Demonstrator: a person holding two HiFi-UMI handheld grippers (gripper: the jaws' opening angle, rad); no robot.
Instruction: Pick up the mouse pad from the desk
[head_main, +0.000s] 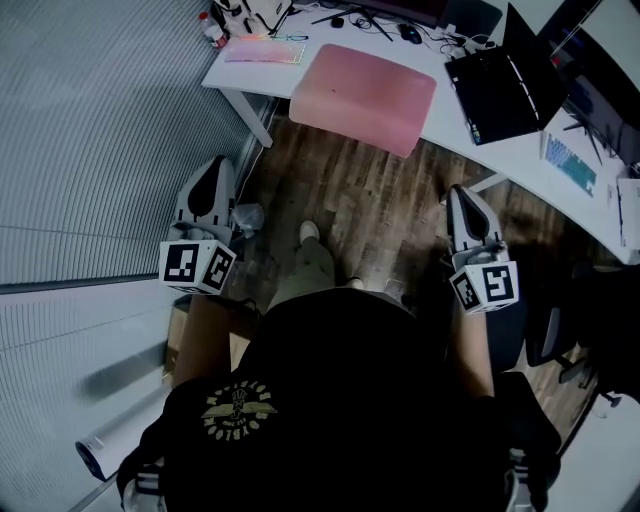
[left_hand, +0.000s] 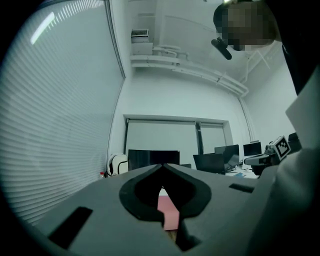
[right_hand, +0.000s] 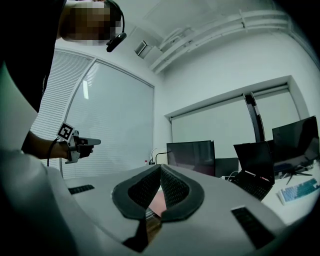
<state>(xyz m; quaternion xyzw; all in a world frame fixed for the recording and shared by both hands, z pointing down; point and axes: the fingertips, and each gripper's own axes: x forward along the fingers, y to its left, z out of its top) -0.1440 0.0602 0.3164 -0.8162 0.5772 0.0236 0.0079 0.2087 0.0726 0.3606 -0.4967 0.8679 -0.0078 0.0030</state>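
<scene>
Left claw (head_main: 217, 168) and right claw (head_main: 459, 192) are both shut tight and empty, well short of the pink pad (head_main: 365, 95) overhanging the surface's (head_main: 500, 155) near edge; it looks light and floppy, so pinch that overhang.

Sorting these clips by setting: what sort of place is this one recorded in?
Most likely an office: a white desk holds an open laptop, a keyboard and a pink mouse pad, monitors stand behind, and slatted blinds cover the wall beside it.
</scene>
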